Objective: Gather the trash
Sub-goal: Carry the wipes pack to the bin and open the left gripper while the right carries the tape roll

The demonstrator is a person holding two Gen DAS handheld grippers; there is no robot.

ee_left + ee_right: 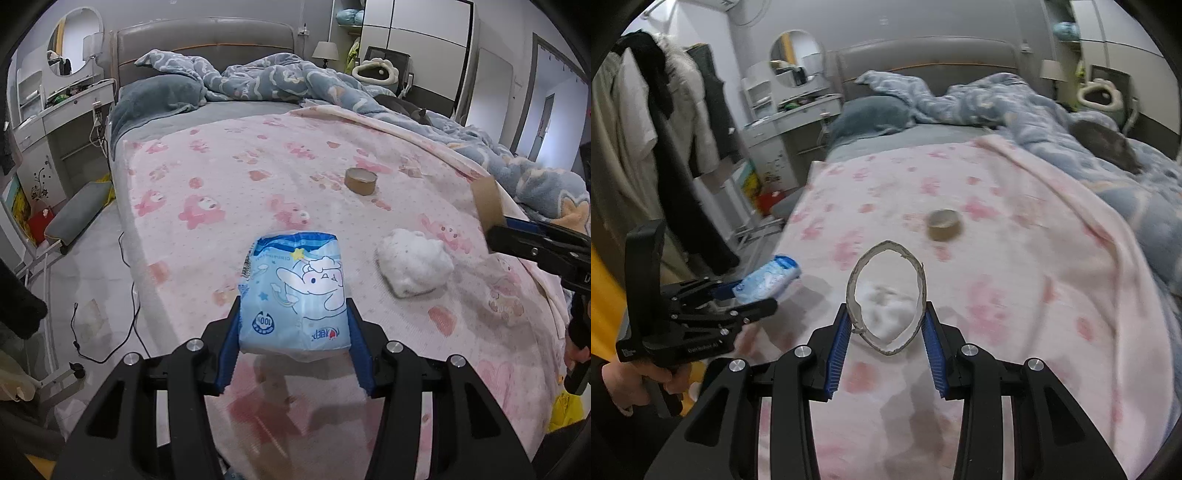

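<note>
My left gripper (293, 325) is shut on a blue tissue pack (295, 291) and holds it above the pink blanket (229, 192). It shows at the left of the right wrist view (768, 282). My right gripper (886, 325) is shut on a squashed cardboard ring (886, 299), which also shows at the right edge of the left wrist view (487, 201). A crumpled white tissue wad (413, 262) lies on the blanket under the ring. A brown tape roll (361, 180) lies farther up the bed and shows in the right wrist view (943, 224).
A rumpled blue duvet (288, 79) and a grey pillow (159, 96) lie at the head of the bed. A dark cat (1108, 146) rests on the duvet at right. Clothes hang at left (665, 110). A black cable (125, 332) lies on the floor by the bed's left side.
</note>
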